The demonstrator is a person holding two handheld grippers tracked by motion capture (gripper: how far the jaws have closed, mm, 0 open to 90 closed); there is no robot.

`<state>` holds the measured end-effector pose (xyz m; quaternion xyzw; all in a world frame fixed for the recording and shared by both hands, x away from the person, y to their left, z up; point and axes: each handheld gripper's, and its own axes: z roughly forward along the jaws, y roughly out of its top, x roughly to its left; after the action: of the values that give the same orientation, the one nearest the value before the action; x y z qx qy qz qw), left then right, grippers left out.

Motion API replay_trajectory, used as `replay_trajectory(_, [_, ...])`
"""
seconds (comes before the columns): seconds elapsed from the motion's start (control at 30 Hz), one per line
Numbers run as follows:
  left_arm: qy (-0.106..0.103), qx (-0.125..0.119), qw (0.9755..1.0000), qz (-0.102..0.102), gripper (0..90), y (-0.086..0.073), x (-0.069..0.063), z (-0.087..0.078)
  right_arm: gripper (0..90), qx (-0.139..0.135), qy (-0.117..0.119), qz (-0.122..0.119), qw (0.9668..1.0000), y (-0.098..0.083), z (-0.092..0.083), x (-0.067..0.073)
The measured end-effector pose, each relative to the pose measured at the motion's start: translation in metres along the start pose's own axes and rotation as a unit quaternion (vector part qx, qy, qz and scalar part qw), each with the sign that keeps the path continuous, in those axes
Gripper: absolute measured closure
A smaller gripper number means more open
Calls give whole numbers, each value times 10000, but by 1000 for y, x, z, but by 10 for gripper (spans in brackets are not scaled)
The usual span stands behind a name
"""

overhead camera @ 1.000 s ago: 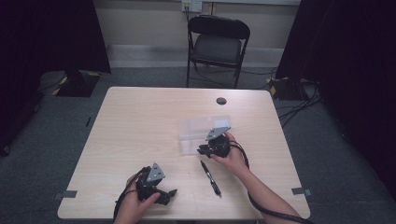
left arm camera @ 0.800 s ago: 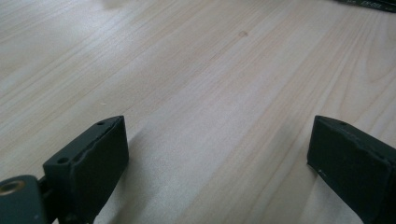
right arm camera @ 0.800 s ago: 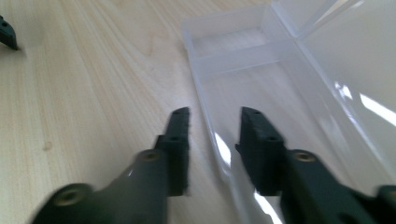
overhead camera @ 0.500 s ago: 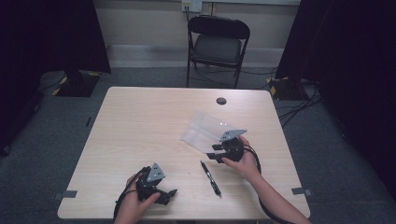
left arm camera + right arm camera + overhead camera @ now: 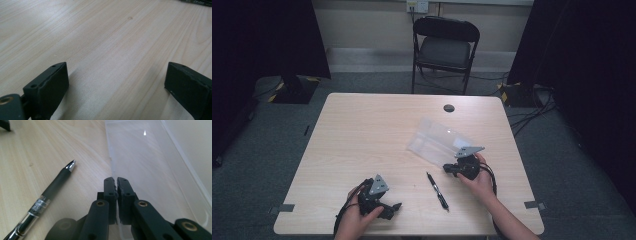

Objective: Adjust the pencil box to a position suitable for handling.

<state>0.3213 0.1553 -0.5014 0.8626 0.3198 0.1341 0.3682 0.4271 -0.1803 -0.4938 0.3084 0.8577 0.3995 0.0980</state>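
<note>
The right gripper sits near the table's right edge, its jaws having just closed onto the near rim of the clear plastic case, which lies open right of centre. The pen lies beside it toward the front edge. The left gripper, jaws wide and empty, rests at the front edge.

A pale wood-grain rectangular tabletop with rounded corners stands on grey carpet floor. Behind it, a black metal folding chair faces the table before a beige wall with a white socket plate. Black curtains hang at both sides. Black cables trail across the floor at the right. Lighting is dim and even.
</note>
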Motion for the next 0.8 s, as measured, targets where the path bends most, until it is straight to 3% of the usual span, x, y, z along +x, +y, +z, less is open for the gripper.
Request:
replay_trajectory(0.1, [0, 2, 10000, 4, 50, 0, 0, 0, 881, -52, -221, 145, 9996, -4, -4, -4])
replay_trajectory(0.2, [-2, 1, 10000, 1, 50, 0, 0, 0, 879, -80, -266, 272, 9992, -6, -7, -10])
replay_trajectory(0.6, [-1, 0, 10000, 0, 50, 0, 0, 0, 869, -68, -200, 343, 9992, -7, -8, -7])
replay_trajectory(0.8, [0, 0, 10000, 1, 50, 0, 0, 0, 823, -112, -121, 370, 9992, -6, -9, -2])
